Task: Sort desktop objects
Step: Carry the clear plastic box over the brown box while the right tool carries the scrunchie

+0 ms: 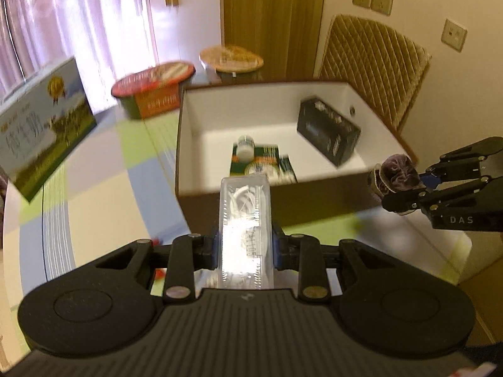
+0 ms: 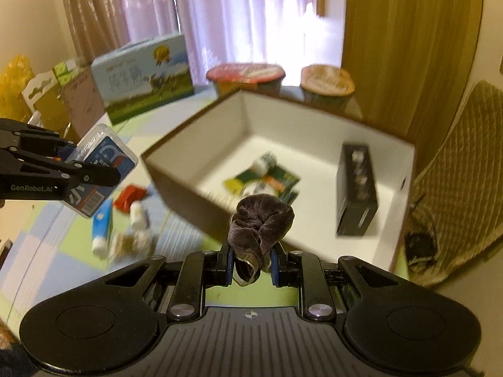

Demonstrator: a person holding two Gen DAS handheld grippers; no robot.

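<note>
The table wore a checked cloth with squares of green, blue and white. On it sat a big open cardboard box, brown outside and white inside. Inside the box lay a black carton, a small white bottle and a flat green packet under the bottle.

The left gripper was clamped tight on a clear plastic case with something white inside. In the right wrist view, the case showed a blue label and a barcode. It was held up in the air, just in front of the box's near wall.

The right gripper squeezed a dark velvet scrunchie. The scrunchie was bunched up and also hung in the air, near the box's edge.

Behind the box stood a red instant noodle bowl and a tan noodle bowl. A milk carton box with a green field picture stood at the left. On the cloth lay a blue and white tube, a red wrapper and some blurry small things I could not tell apart.

Pale curtains hung over a bright window. A wooden door stood beside them. A chair with a quilted tan back sat by the table. Wall sockets were set in the cream wall.
</note>
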